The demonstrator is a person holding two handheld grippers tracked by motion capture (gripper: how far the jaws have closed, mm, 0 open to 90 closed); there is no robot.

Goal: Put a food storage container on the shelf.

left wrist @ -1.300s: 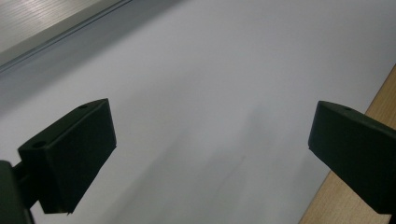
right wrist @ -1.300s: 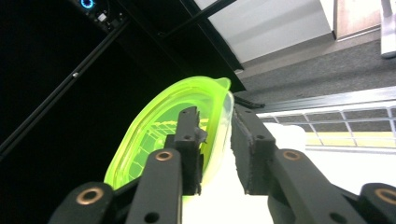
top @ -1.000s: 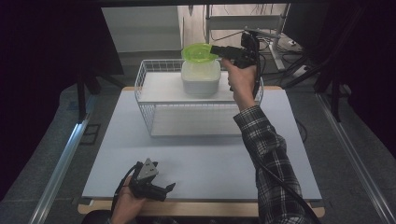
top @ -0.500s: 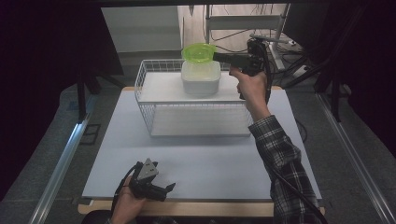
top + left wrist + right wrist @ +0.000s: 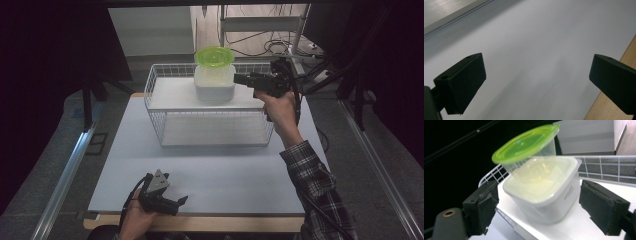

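Presently, high view: I log the right gripper (image 5: 239, 79) at upper centre-right of the frame, level, its tips just beside the white tub (image 5: 214, 84), apart from it. A clear cup with a green lid (image 5: 214, 56) sits tilted in the tub. The tub stands on a white board inside the wire basket (image 5: 159, 116), on the table (image 5: 240, 172). My left gripper (image 5: 181, 201) rests at the lower left, near the table's front edge.

Left gripper view: jaws wide apart, nothing between them, bare table (image 5: 531, 50) beyond.

Right gripper view: jaws have just been opening and now stand wide; the tub (image 5: 544, 195) and the lidded cup (image 5: 527, 146) sit centre frame beyond the pads (image 5: 486, 202), untouched.
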